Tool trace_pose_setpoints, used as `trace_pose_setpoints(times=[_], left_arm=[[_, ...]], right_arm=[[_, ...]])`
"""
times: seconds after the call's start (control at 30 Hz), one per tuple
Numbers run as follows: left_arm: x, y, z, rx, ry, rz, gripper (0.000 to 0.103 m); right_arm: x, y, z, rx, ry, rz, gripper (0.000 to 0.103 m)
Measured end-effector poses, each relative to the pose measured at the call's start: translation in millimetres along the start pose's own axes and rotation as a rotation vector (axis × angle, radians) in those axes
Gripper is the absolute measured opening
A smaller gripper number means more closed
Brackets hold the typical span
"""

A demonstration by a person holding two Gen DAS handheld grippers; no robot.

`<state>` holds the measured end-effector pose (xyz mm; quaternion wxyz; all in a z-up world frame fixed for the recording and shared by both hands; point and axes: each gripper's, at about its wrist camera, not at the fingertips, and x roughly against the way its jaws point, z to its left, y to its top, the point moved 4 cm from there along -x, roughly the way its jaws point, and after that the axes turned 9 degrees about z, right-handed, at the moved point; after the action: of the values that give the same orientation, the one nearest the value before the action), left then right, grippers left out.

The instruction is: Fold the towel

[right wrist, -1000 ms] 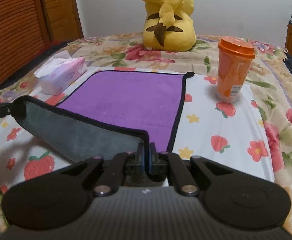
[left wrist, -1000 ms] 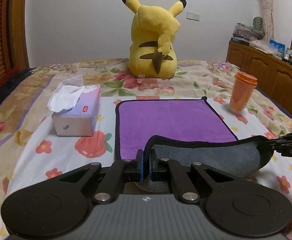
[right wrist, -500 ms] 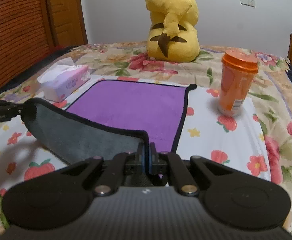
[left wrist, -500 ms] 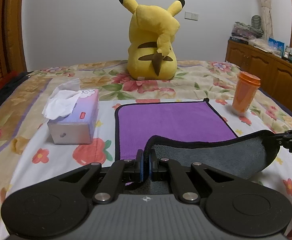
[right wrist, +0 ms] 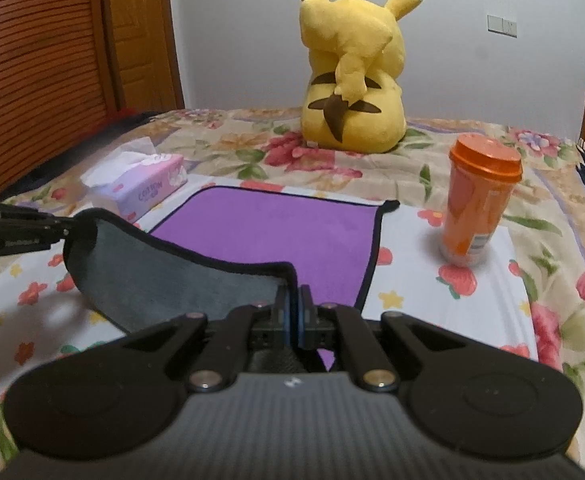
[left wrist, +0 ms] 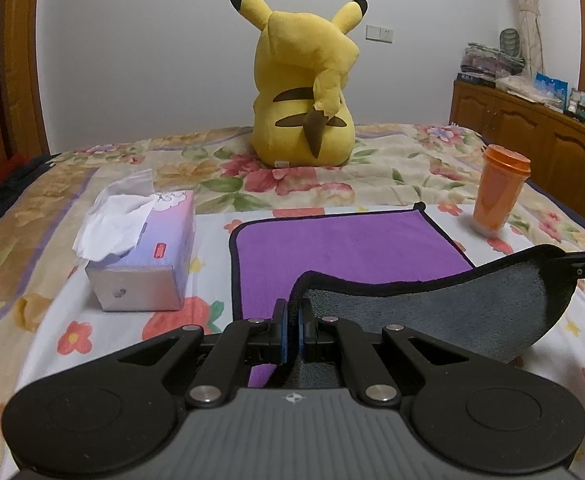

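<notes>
Left gripper (left wrist: 292, 320): jaws narrow, pinched onto the near left corner of the towel (left wrist: 352, 244); black hem runs up between the blue pads.
Right gripper (right wrist: 292, 312): jaws likewise narrow, clamped on the near right corner; hem visible in the gap.
Towel position: far half lies flat on the bedspread (left wrist: 72, 280), purple face up; near edge is lifted clear of the bed, grey underside showing, sagging in a curve between the two grippers.
Step in hand (judgement): first fold, near edge to be carried over to the far edge.
Risk 1: the grips appear to sit close to the hem; a sharp pull apart could slip a corner free and drop the edge.
Risk 2: unequal height or reach between the two sides would likely lay the fold skewed against the far hem.
Risk 3: dragging forward rather than lifting over may slide the flat half across the soft bedspread and bunch it.
Tissue box (right wrist: 144, 188): beside the towel's left edge, apart from it; the left gripper could clip it on a wide swing. Side print reads "COTTON" as best can be made out; small red label not legible.
Orange cup (right wrist: 476, 208): upright, lidded, right of the towel, not touching; liable to be knocked over by the right gripper. Label text too small to read.
Plush toy (left wrist: 304, 88): yellow, back turned, well beyond the towel; no hazard judged.
Sideboard (left wrist: 532, 144): far right, cluttered; no legible writing.
</notes>
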<state>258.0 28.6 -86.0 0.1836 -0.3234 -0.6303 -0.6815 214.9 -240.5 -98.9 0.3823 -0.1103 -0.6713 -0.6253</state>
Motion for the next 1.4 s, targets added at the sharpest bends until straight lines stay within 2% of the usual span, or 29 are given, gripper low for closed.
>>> trace_pose_setpoints(times=[0.8,1.1,1.4], left_arm=[[-38,9,9,-0.034,-0.007,0.03,0.008],[-28,21,14,-0.003,-0.033,-0.006,0.008],[-27,45,10,-0.025,-0.038,-0.043,0.008]], right_arm=[[-50,3,-14,0.072,-0.061,0.05,0.004],[-46,16,-11,0.088,-0.056,-0.011,0.004],[-40,41,-18,0.092,-0.057,-0.057,0.004]])
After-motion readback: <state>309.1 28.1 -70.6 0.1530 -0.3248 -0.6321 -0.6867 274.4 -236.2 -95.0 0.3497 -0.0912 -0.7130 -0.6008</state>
